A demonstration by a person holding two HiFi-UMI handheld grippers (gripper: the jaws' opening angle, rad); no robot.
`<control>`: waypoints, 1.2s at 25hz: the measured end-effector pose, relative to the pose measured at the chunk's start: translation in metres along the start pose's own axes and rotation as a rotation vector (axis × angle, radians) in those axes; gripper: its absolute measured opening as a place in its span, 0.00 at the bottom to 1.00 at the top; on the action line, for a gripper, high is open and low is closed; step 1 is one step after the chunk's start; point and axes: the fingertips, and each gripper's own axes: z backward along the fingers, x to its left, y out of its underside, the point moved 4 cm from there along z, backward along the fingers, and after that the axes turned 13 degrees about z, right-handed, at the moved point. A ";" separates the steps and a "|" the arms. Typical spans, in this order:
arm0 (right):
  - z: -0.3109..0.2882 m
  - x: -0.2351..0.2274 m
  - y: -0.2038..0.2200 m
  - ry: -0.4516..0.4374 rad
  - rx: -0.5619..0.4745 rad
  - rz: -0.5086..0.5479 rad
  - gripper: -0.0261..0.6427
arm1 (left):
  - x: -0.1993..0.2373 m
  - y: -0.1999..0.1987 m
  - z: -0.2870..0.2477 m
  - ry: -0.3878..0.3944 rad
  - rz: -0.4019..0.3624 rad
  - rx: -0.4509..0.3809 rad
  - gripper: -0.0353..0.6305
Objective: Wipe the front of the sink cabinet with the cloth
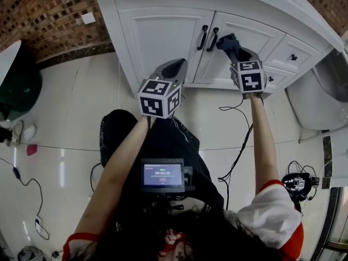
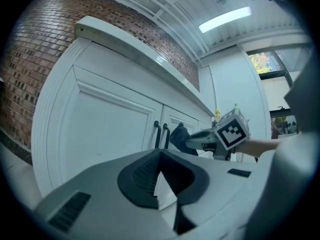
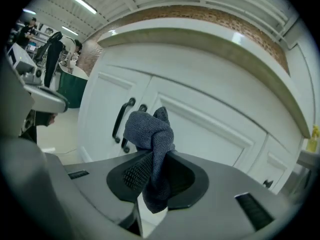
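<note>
The white sink cabinet (image 1: 157,31) has two doors with black handles (image 1: 202,37) at their meeting edge. My right gripper (image 1: 235,49) is shut on a dark blue cloth (image 1: 227,41), whose bunched end is at the right door's upper left corner, beside the handles. In the right gripper view the cloth (image 3: 150,134) sticks up from the jaws of the right gripper (image 3: 152,169) before the door (image 3: 210,129). My left gripper (image 1: 175,65) is shut and holds nothing, low before the left door. In the left gripper view the left gripper (image 2: 160,171) faces the cabinet (image 2: 110,129).
A brick wall (image 1: 43,15) flanks the cabinet. Small drawers with black knobs (image 1: 293,57) sit right of the doors. A white fixture (image 1: 315,102) stands at the right and a dark green bin (image 1: 19,86) at the left. Cables (image 1: 236,145) trail over the pale floor.
</note>
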 end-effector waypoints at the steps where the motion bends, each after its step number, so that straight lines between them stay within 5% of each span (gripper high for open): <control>1: 0.005 -0.013 -0.012 0.016 -0.021 0.011 0.17 | -0.006 -0.002 -0.004 0.007 0.000 -0.006 0.11; 6: 0.021 -0.055 -0.061 0.062 -0.112 0.052 0.17 | -0.026 -0.005 -0.021 0.028 -0.002 -0.008 0.11; 11: 0.014 -0.055 -0.063 0.049 -0.119 0.060 0.17 | -0.034 -0.002 -0.027 0.030 -0.023 0.000 0.11; 30: -0.061 0.070 0.085 -0.130 0.128 0.020 0.17 | -0.021 0.033 -0.036 -0.002 -0.040 0.075 0.11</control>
